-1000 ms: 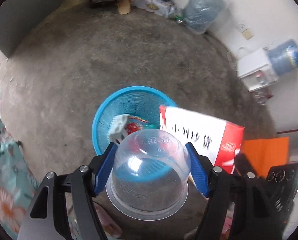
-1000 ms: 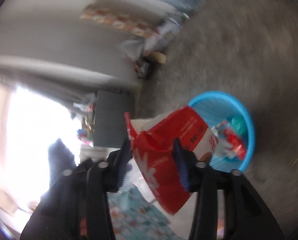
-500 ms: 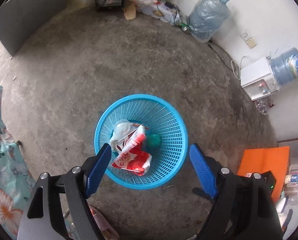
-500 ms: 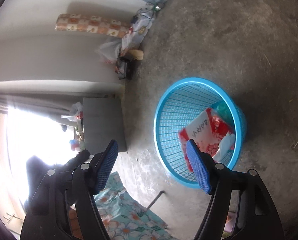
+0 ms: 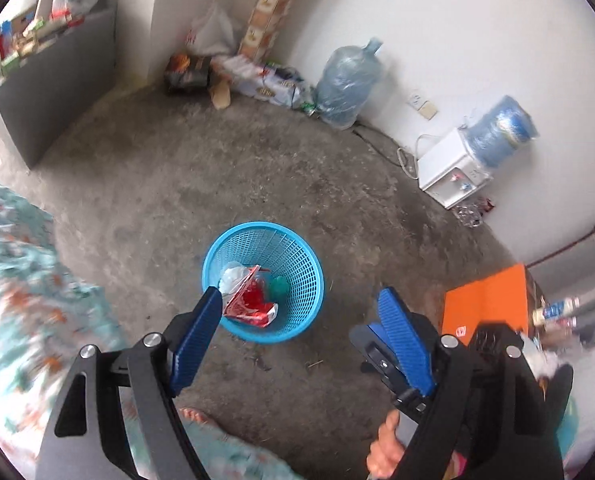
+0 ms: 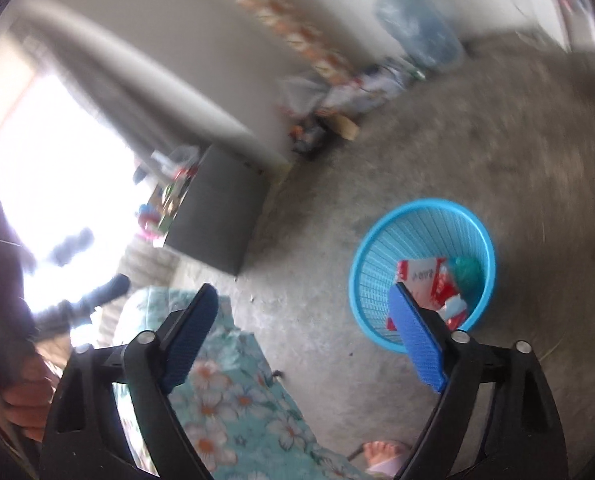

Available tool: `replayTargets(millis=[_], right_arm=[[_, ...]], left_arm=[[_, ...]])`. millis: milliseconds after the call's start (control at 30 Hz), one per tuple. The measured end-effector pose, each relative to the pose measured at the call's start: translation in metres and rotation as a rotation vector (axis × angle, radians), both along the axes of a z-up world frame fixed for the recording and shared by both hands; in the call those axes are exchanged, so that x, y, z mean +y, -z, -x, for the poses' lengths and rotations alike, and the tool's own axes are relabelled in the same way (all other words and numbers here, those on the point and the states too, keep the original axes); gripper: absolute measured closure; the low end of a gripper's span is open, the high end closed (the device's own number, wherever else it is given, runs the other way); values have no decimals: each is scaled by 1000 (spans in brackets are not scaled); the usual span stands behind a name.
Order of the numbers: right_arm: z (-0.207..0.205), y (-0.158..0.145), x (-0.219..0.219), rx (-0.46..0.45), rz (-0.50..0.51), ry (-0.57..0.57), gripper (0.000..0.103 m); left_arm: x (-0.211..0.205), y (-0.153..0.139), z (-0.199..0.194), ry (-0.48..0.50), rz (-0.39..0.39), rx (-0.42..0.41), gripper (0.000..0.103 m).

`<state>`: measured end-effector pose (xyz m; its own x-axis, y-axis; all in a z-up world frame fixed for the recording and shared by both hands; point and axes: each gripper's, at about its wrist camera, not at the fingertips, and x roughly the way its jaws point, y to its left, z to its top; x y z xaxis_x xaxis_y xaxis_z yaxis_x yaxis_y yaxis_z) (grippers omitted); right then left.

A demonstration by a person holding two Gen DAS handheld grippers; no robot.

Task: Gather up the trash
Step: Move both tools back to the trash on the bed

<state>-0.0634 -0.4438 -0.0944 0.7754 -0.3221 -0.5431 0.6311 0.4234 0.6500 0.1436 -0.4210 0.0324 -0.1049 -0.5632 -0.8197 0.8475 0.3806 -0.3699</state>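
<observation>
A blue mesh basket (image 5: 293, 240) (image 6: 417, 220) stands on the concrete floor. Inside it lie a red-and-white packet (image 5: 251, 302) (image 6: 427, 280), a crumpled white wrapper (image 5: 231, 276) and a green piece (image 5: 278, 286) (image 6: 467, 270). High above the basket, my left gripper (image 5: 299, 304) is open with nothing between its blue pads. My right gripper (image 6: 303, 300) is off to the basket's left; its jaws are opening and hold nothing. The right gripper's body (image 5: 393, 364) shows in the left wrist view, with a hand (image 5: 385, 446) on it.
A floral cloth (image 5: 13, 280) (image 6: 233, 396) covers a surface at the near left. A grey cabinet (image 5: 49, 92) (image 6: 217, 208), litter along the wall (image 5: 257, 76), a water bottle (image 5: 347, 84), a dispenser (image 5: 453, 172) and an orange sheet (image 5: 485, 300) ring the floor. A foot (image 6: 385, 454) stands near.
The clear cup left my left gripper and the red-and-white packet left my right one; the packet now lies in the basket. Both grippers have risen away from it, and the right jaws widened.
</observation>
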Motion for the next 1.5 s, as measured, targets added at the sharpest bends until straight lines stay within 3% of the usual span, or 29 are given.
replayTargets(millis=[167, 433, 600, 767, 867, 1067, 1167, 1333, 1500], right_arm=[[-22, -42, 39, 45, 137, -93, 8], [-49, -94, 96, 146, 277, -161, 8], [-65, -110, 137, 243, 399, -205, 8], [-80, -112, 176, 330, 576, -312, 8], [-82, -108, 190, 284, 629, -406, 8], [-90, -94, 218, 160, 553, -685, 8], [-106, -81, 242, 138, 437, -853, 8], [-137, -60, 283, 143, 247, -1083, 8], [-166, -51, 317, 147, 138, -1203, 10]], left_arm=[[84, -53, 8, -37, 77, -50, 25], [233, -99, -3, -221, 201, -153, 19], [319, -108, 4, -354, 252, -264, 16], [396, -98, 6, -521, 276, -290, 14], [440, -90, 4, -632, 265, -300, 14], [504, -63, 7, -807, 237, -325, 14], [526, -38, 8, -865, 213, -306, 14], [556, 3, 7, -941, 178, -228, 14], [579, 23, 3, -993, 202, -168, 14]])
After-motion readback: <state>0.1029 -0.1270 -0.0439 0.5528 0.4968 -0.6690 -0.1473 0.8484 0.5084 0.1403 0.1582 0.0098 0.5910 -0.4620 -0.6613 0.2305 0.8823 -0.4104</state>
